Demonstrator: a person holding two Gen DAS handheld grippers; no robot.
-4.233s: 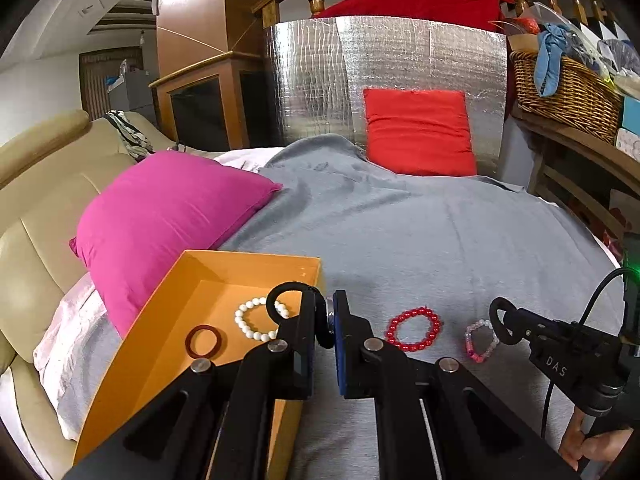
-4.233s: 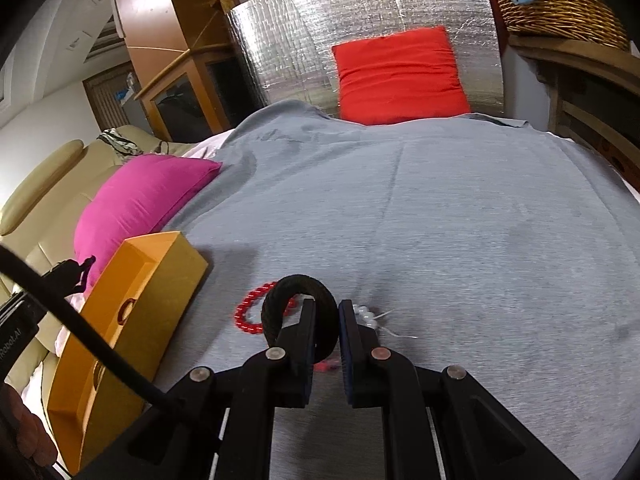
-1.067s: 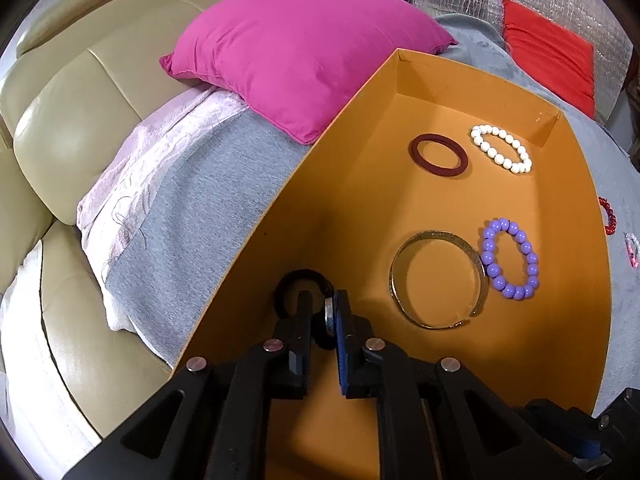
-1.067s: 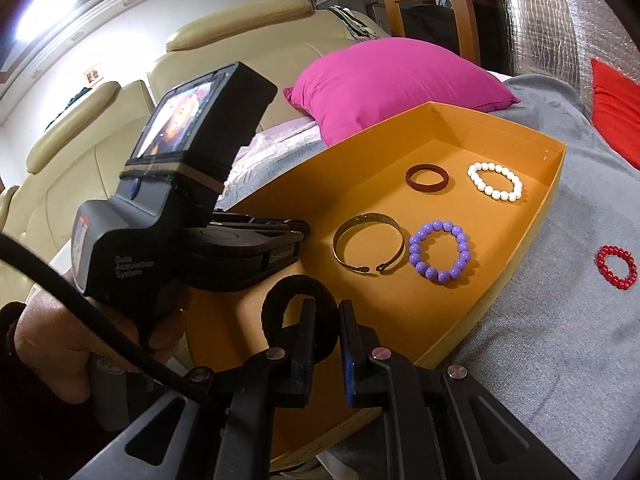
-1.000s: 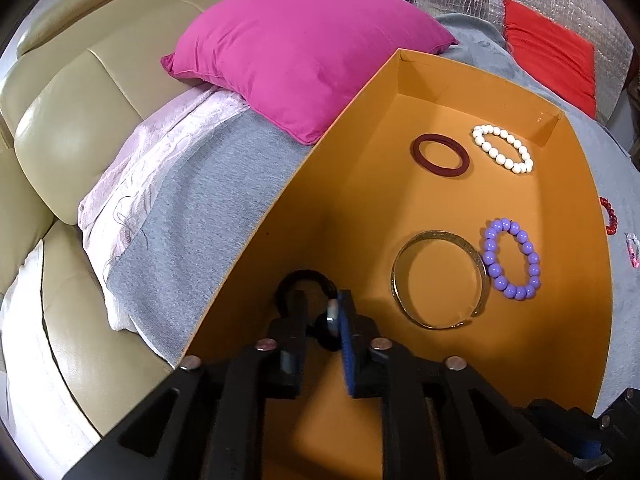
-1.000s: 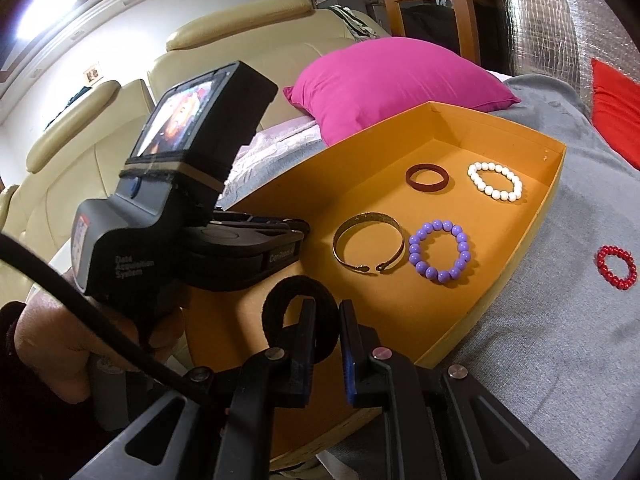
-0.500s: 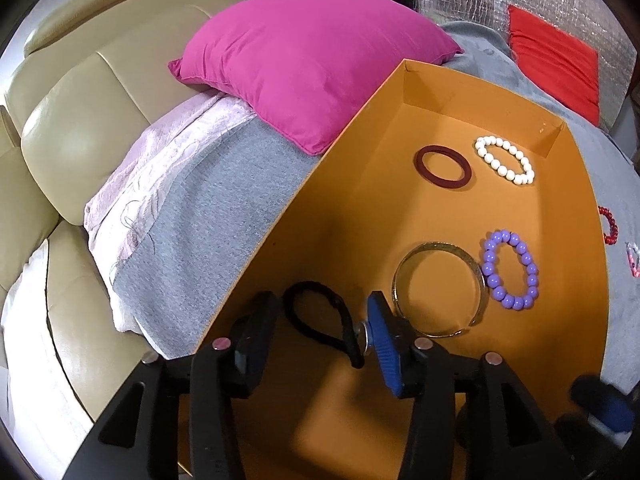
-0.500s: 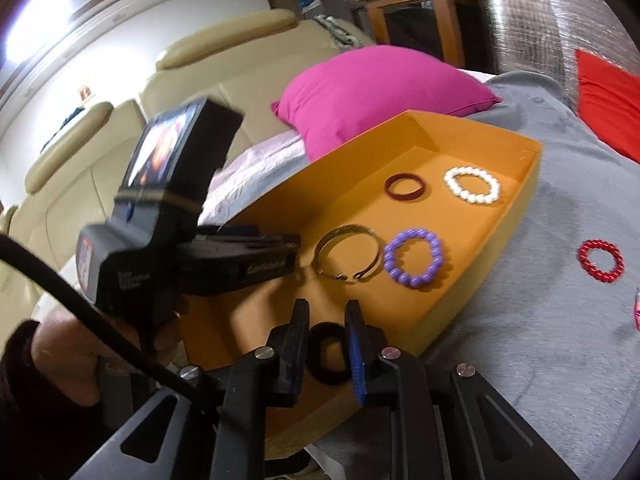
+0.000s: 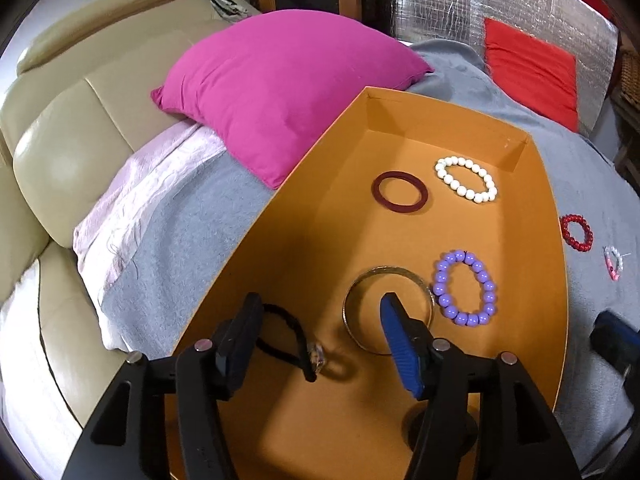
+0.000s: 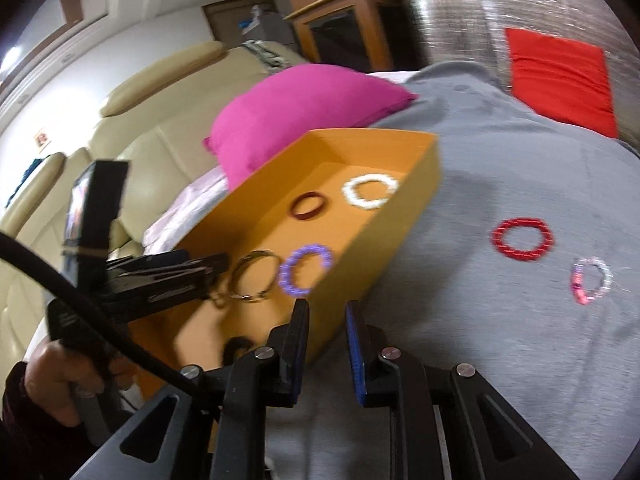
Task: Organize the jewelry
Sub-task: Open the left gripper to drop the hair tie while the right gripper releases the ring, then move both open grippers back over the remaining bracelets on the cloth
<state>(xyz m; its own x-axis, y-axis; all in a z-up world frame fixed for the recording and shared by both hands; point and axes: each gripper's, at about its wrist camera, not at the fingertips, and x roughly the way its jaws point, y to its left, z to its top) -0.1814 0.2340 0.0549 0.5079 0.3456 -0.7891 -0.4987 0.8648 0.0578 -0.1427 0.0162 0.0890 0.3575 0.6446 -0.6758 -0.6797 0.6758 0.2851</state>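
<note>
Left gripper (image 9: 320, 320) hangs over the near end of the shallow orange cardboard box (image 9: 472, 120), its jaws spread wide after just opening; a black elastic hair tie with a small clear charm (image 9: 294, 338) lies loose on the box floor between them, close to the left finger, with neither pad pressing on it. Only the left wrist view shows this tie clearly. The same view sharply shows the rest of the contents: a thin silver metal bangle (image 9: 352, 304) just ahead of the blue-padded right finger, a purple bead bracelet (image 9: 466, 288) right beside it, and at the far end a dark red ring bangle (image 9: 400, 192) next to a white pearl bead bracelet (image 9: 466, 180).

Right gripper (image 10: 326, 344), seen between its own fingers only in the blurred right wrist view, has its jaws slightly parted with nothing between them, poised over the box's near side wall where it meets the grey blanket (image 10: 500, 340). A second dark band (image 10: 236, 346) lies on the box floor just left of its fingers. This view alone shows the hand (image 10: 60, 376) gripping the left tool's handle. On the blanket outside the box, a red bead bracelet (image 10: 522, 239) and a pink-and-white bead bracelet (image 10: 592, 280) lie near each other, appearing only at the edge of the left view.
</note>
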